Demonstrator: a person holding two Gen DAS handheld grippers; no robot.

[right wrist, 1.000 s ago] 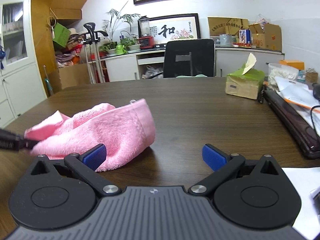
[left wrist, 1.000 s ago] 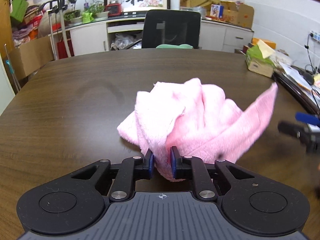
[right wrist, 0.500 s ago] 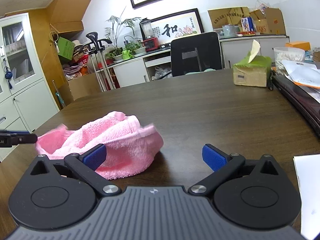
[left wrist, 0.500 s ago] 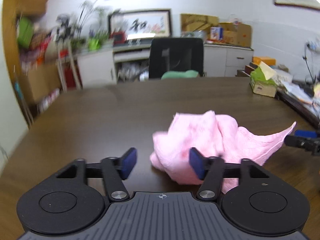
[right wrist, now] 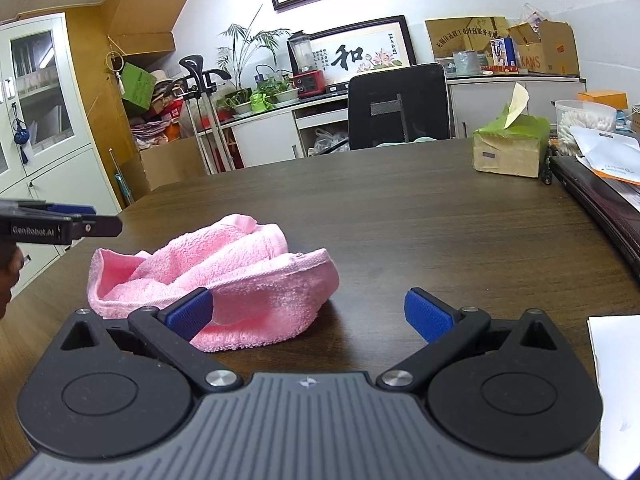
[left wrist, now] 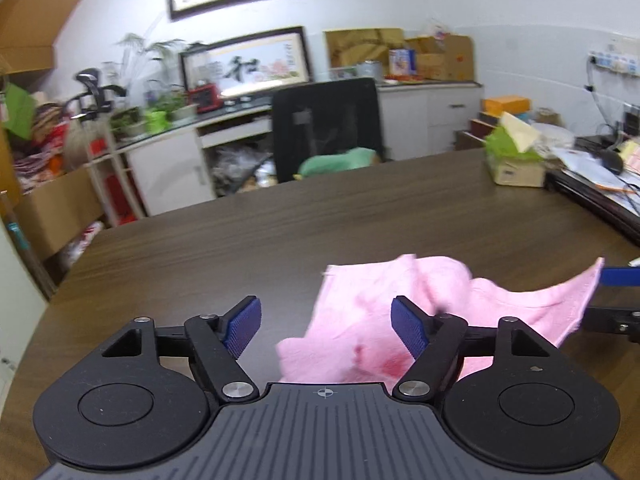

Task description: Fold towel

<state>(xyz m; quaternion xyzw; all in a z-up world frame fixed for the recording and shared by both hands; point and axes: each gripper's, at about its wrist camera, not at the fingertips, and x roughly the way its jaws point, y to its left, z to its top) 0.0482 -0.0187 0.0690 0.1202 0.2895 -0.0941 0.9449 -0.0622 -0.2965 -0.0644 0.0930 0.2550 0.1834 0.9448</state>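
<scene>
The towel lies crumpled on the counter, unfolded; we see left gripper jaws opening off it, right gripper jaws apart, empty.

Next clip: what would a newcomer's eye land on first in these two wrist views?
The crumpled pink terry towel, bunched and unfolded on the dark wooden table, stands out first. The left gripper hangs just above it, its jaws opening, pads clear of the cloth. The right gripper is open beside the towel's edge.
</scene>
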